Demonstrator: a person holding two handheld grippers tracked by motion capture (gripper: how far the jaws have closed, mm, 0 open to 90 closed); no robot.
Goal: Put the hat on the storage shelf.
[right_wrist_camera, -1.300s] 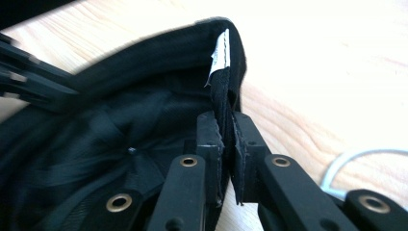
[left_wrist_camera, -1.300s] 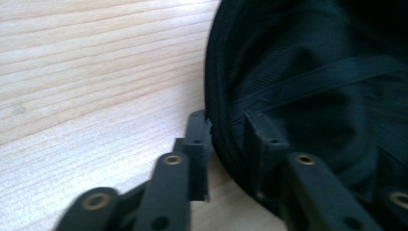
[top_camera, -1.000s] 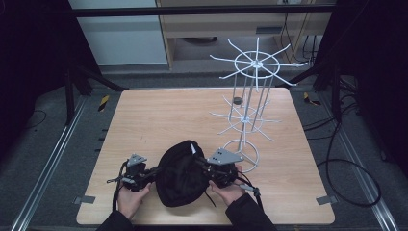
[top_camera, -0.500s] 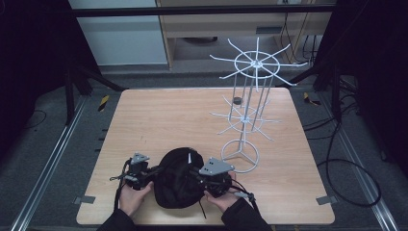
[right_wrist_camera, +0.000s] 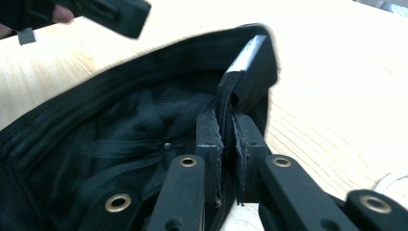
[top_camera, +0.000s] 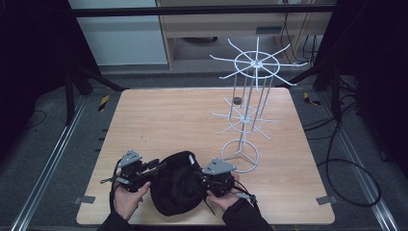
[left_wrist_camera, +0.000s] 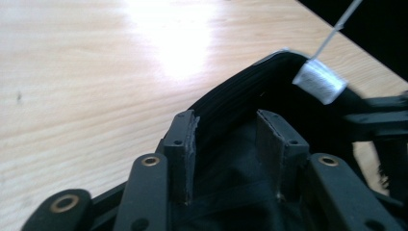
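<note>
A black fabric hat (top_camera: 175, 185) lies opening-up near the table's front edge, with a white label (left_wrist_camera: 320, 81) sewn inside its rim. My left gripper (top_camera: 155, 166) is at the hat's left side. In the left gripper view it (left_wrist_camera: 226, 125) stands open, and the ribbed rim (left_wrist_camera: 231, 103) runs between the jaws close to the left pad (left_wrist_camera: 185, 142). My right gripper (top_camera: 206, 176) is at the hat's right side. In the right gripper view it (right_wrist_camera: 226, 122) is shut on the hat's rim (right_wrist_camera: 240, 82), which stands up between the pads.
A white wire display stand (top_camera: 248, 108) with two tiers of radiating hooks rises at the right rear, and its round base (top_camera: 239, 155) is just beyond my right gripper. A small dark object (top_camera: 236, 100) sits behind the stand. The wooden table (top_camera: 159, 120) extends bare beyond the hat.
My right gripper has pulled the hat's right side back toward the front edge and slightly left, away from the stand's base. The left gripper has hardly moved.
</note>
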